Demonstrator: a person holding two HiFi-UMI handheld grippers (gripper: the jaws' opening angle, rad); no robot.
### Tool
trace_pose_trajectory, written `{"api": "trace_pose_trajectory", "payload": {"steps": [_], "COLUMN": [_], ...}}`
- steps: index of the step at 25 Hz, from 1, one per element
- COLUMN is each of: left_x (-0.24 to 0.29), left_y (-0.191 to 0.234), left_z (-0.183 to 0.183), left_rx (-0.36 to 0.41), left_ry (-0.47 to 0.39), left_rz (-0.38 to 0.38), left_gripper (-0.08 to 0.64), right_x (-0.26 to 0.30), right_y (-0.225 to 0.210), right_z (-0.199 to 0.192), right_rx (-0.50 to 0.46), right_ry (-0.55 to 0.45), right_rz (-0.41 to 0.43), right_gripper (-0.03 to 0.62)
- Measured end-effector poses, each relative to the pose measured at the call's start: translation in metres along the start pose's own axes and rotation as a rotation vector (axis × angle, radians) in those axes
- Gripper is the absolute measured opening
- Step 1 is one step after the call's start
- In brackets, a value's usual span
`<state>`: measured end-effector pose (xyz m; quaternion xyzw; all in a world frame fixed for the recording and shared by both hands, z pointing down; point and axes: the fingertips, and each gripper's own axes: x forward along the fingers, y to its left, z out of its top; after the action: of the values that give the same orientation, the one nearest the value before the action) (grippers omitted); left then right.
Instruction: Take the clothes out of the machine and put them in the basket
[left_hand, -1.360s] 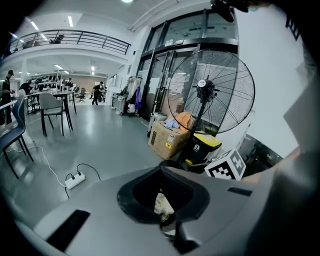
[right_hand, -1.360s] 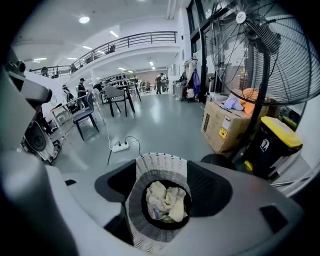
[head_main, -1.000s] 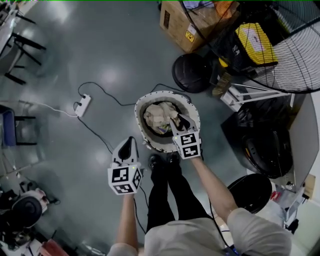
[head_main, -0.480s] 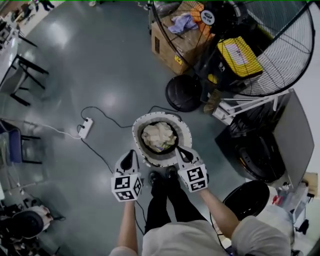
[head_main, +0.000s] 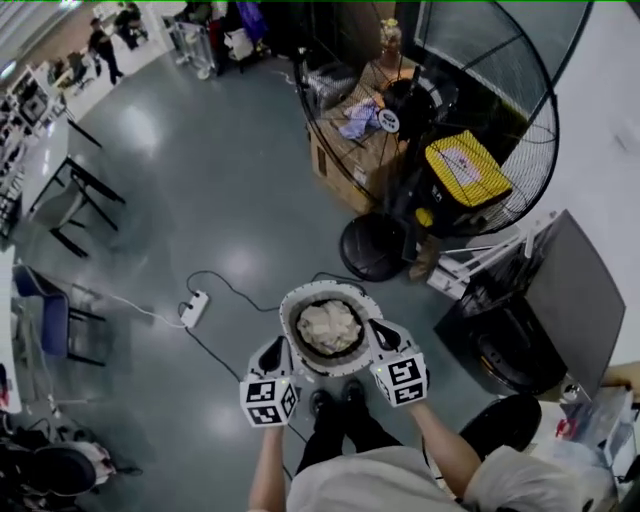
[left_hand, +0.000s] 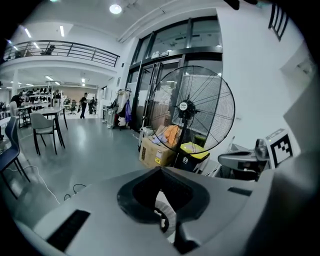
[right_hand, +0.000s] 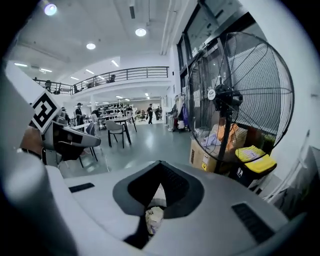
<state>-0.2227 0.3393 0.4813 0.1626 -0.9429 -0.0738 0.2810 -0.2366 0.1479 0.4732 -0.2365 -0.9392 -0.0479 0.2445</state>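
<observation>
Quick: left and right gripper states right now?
Left hand-held gripper: closed on the rim of the white tub.
Right hand-held gripper: closed, apparently clamping the same rim.

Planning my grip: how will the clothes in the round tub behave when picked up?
The clothes lie crumpled in folds, so they are probably floppy: they would drape and trail from a pinch. The heap fills the tub, so pieces may tangle and come up together.

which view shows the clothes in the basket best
The head view: it looks straight down into the basket, showing the whole pale pile of clothes. The right gripper view shows only a crumpled pale scrap low in frame; the left gripper view shows just white basket rim.
</observation>
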Motion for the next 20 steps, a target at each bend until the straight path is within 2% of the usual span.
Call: {"api": "trace_pose_trajectory", "payload": {"steps": [6,11,20], "left_x": [-0.024,-0.038,-0.065], "left_y": [-0.010,-0.006,-0.015], "left_z": [0.044,0.080,0.112], "left_rx": [0.019,0.065,0.105], "left_ry": [-0.061,-0.128,-0.194], "left_rz": [0.017,0.022,0.029], "left_gripper": [0.017,0.017,0.017], "right_x": [-0.020,-0.025,-0.047], "right_y": [-0.010,-0.003,0.002], "right_z": [0.054,0.091,0.115], "right_rx": [-0.032,-0.063,-0.082], "right_ry": [-0.086,-0.158,-0.214], "right_rz": [-0.007,-0.003,-0.001], "right_gripper": [0.021,0.021,0.021]}}
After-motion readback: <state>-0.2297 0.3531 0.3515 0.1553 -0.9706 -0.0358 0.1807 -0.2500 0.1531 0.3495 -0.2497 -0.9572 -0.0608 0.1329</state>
